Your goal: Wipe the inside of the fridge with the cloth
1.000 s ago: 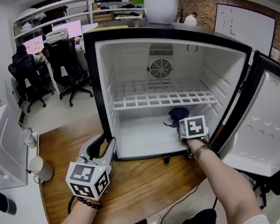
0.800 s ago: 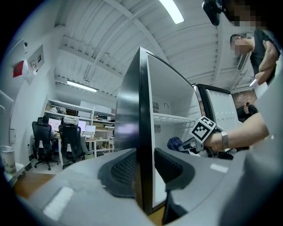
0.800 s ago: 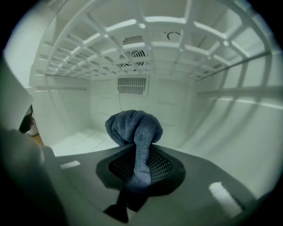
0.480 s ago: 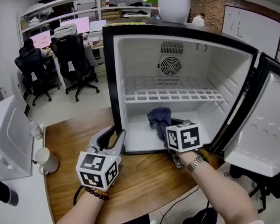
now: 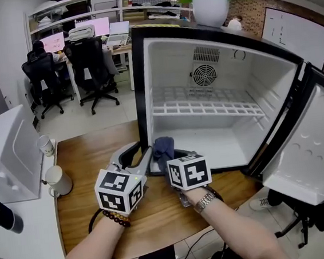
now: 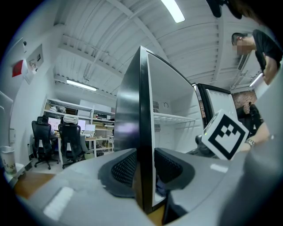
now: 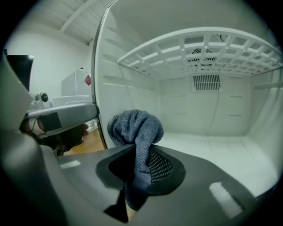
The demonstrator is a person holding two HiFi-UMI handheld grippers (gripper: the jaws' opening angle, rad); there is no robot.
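The small fridge (image 5: 141, 82) stands open on a wooden table, white inside, with a wire shelf (image 5: 206, 109) halfway up. My left gripper (image 5: 141, 152) is shut on the front edge of the fridge's left wall (image 6: 143, 110), one jaw on each side of it. My right gripper (image 5: 169, 161) is shut on a blue-grey cloth (image 5: 163, 147) at the front left corner of the fridge floor, close beside the left gripper. In the right gripper view the cloth (image 7: 135, 128) bunches up above the jaws of the right gripper (image 7: 140, 165), next to the left wall.
The fridge door (image 5: 310, 145) hangs open to the right. A potted plant (image 5: 210, 9) sits on top of the fridge. Left of the table are a white machine (image 5: 7, 159) and two paper cups (image 5: 58, 180). A dark cable (image 5: 94, 222) lies near the table's front edge.
My right gripper has carried the cloth across the fridge floor from the right side to the front left corner. The left gripper has kept its hold on the wall.
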